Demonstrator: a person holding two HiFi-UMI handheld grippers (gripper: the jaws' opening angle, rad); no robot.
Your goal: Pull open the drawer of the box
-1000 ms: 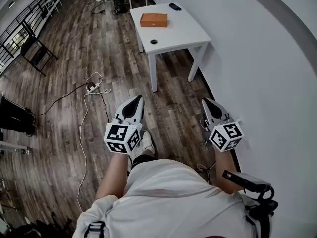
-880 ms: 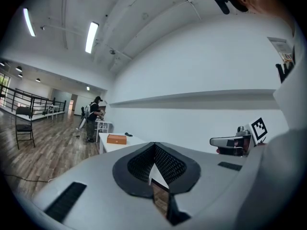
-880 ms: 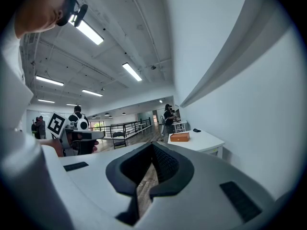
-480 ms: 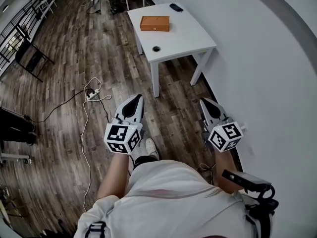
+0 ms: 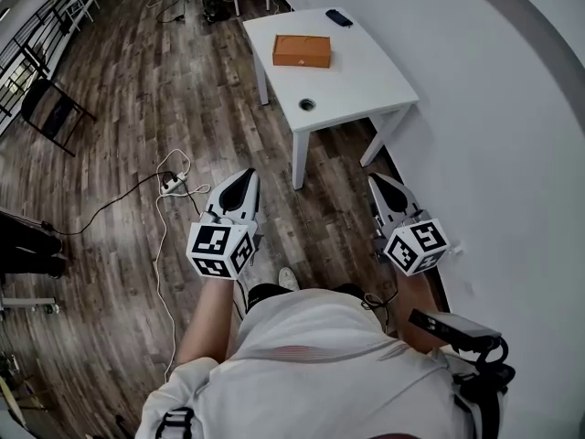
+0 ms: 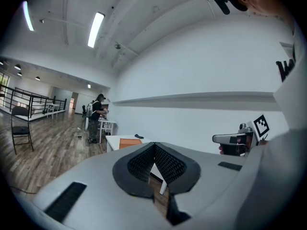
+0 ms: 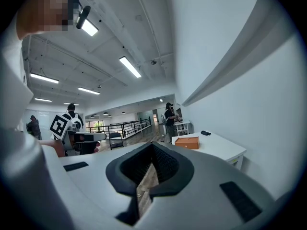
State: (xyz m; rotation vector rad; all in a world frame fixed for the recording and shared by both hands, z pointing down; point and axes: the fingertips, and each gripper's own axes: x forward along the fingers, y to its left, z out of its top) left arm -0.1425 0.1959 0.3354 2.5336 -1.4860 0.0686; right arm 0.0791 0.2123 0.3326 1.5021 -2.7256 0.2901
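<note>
Progress on the drawer was nil. The orange box (image 5: 302, 50) sat closed on the white table (image 5: 366, 80), toward the table's far end, and we stood well short of the table's near edge. Our left gripper (image 5: 239, 183) and right gripper (image 5: 382, 188) hung over the floor on our side of the table, each with its jaws pressed together and nothing between them.

We judged that everything remained to be done: walking up to the table, finding the drawer front, taking hold of it and drawing it out. We could not tell which face of the box carried the drawer.

We could read no writing. The box showed no legible label, and a small dark object (image 5: 338, 17) at the table's far edge was too small to make out. The gripper cubes bore only black-and-white square markers.
</note>
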